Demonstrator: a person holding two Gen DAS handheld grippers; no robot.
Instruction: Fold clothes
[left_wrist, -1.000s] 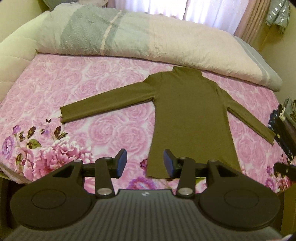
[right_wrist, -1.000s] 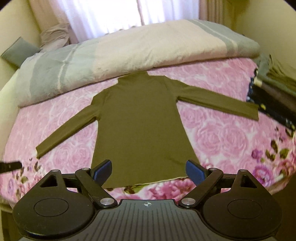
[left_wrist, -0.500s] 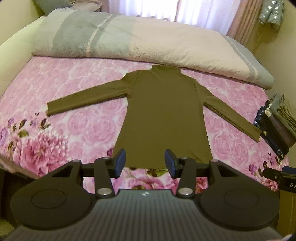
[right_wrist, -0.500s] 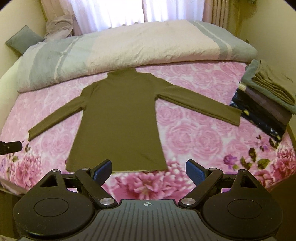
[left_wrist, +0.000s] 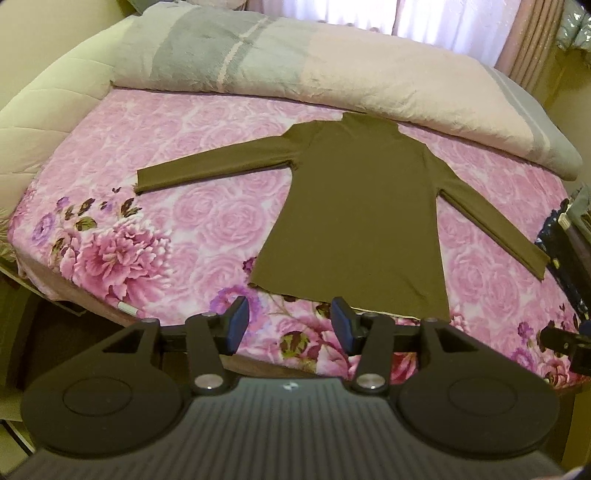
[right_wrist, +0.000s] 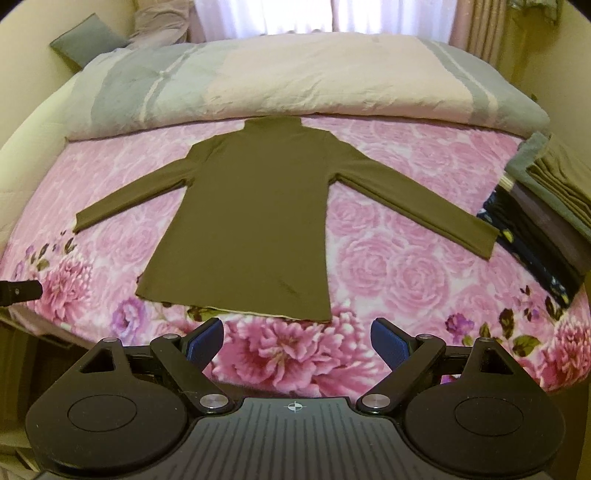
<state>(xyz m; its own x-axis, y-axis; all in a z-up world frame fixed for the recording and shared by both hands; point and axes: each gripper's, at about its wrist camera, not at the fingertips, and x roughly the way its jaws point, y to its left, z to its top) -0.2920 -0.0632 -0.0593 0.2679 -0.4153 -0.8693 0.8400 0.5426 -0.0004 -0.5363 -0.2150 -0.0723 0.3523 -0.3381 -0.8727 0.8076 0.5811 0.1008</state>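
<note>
A: Presently, where is the olive top (right_wrist: 240, 225) kept?
B: Spread flat on the floral bedsheet (right_wrist: 406, 258), sleeves out, ready for folding.
A: Grippers?
B: Left gripper (left_wrist: 290, 325) is opening, nothing between; right gripper (right_wrist: 297, 341) is held wide, empty, above the hem.

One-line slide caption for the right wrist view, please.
Open right gripper hovers before an olive long-sleeved turtleneck top spread flat on the pink floral bedsheet, unfolded.
</note>
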